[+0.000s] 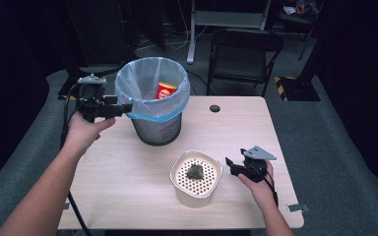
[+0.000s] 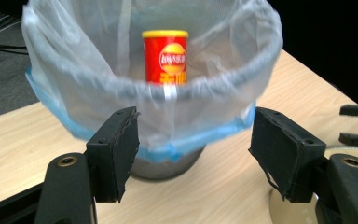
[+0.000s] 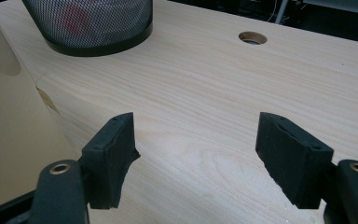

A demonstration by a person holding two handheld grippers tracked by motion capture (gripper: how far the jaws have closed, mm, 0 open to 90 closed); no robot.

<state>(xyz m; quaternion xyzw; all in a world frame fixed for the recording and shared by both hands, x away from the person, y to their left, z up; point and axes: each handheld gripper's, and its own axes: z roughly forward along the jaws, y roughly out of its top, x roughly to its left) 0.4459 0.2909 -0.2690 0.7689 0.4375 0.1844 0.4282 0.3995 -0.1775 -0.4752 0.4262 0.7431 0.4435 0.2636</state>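
Reaching in from the lower left of the high view, the person's left hand [image 1: 81, 132] held the left gripper [image 1: 120, 109] level with the rim of a wire-mesh wastebasket [image 1: 156, 129] that stood toward the back left of the wooden table [image 1: 118, 172]. The gripper's tips lay just beside the pale plastic liner [image 1: 128, 83] folded over the rim; whether they touched it cannot be told. In the left gripper view the jaws stood spread wide with nothing between the pads [image 2: 121, 149], and the liner's blue-edged fold [image 2: 200, 137] hung beyond the gap. Inside the basket a red snack can [image 2: 165, 56] with a yellow lid stood upright against the far side, well apart from the jaws.

Toward the front centre of the table sat a cream-coloured container [image 1: 196, 178] with a perforated insert, on which lay a dark, lumpy object [image 1: 196, 171] whose nature cannot be told. Just to its right, the right hand [image 1: 261, 189] held the right gripper [image 1: 230, 165] with its tips close beside the container's rim, apart from the dark object. In the right gripper view those jaws were likewise spread and empty above bare tabletop; the container's wall [image 3: 9, 140] rose at the left edge, the basket's mesh base [image 3: 98, 23] stood beyond, and a round cable hole [image 3: 252, 38] lay farther right.
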